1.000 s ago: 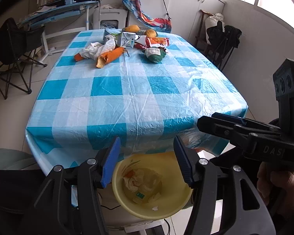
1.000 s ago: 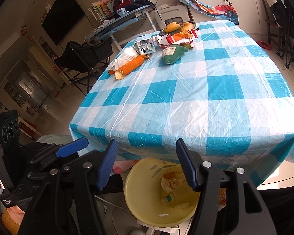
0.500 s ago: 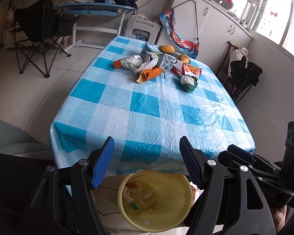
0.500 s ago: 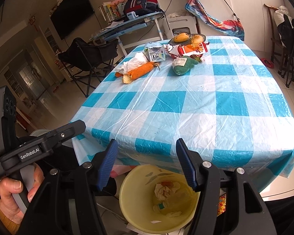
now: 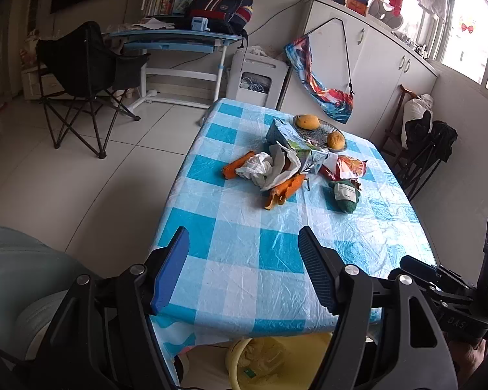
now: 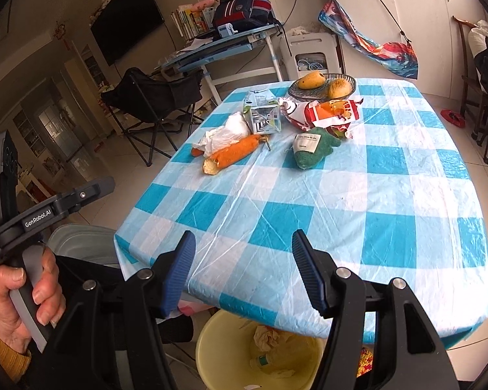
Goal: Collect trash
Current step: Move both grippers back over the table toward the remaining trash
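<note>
Orange carrot-shaped trash (image 6: 232, 154) lies leftmost in the heap on the far half of the blue-checked counter (image 6: 341, 201), under a crumpled white bag (image 6: 223, 135); next come a torn carton (image 6: 263, 118), a red-and-white wrapper (image 6: 328, 113) and a green pouch (image 6: 312, 148). Below the near edge, a yellow bin (image 6: 224, 351) holds crumpled scraps. Left hand-held gripper (image 5: 244, 269) has just widened, empty; right hand-held gripper (image 6: 244, 273) is parted, empty.
</note>
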`<state>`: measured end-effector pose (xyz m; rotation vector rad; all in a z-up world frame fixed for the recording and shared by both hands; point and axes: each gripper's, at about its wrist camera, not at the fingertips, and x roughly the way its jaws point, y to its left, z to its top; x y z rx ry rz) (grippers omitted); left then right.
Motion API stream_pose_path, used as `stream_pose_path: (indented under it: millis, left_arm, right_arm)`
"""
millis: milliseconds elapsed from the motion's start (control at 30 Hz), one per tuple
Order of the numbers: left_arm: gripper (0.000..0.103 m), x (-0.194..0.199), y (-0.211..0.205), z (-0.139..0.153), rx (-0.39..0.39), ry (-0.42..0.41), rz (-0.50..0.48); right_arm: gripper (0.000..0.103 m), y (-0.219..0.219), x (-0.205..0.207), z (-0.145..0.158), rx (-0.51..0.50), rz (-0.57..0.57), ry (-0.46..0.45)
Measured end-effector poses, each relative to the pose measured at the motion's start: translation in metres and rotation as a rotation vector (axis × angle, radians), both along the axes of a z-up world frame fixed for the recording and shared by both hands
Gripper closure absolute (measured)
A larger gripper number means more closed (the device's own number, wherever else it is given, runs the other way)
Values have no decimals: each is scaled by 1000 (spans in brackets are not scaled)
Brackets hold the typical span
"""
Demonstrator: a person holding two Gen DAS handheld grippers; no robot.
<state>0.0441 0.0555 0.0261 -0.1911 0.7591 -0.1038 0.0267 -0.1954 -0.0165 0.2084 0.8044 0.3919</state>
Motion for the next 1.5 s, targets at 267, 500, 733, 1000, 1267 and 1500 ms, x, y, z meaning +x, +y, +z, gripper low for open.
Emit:
stream_pose_path:
  millis: [267,500,733,1000,1267,1500]
  left_arm:
    - [37,36,0,-21,6,75,7]
    - [37,43,-13,-37,25,100,-16]
    - [33,46,-27,-41,83,90,-34]
    - [30,50,-39,-42,133,71,-56]
    - [26,55,-49,-44,160,70,-83]
    - [24,61,-52,-51,155,98,-85]
  right_arm:
    - [43,-1,34,-8,1,2,42]
    - [43,-10,45,-20,36,-32,64]
    - [42,-14,50,-24,42,-51,61]
    - [40,-11,59,-23,30,-42,52]
    - [39,-18,69,-29,44,-65,78]
    - [36,-16,75,-36,20,-60,84]
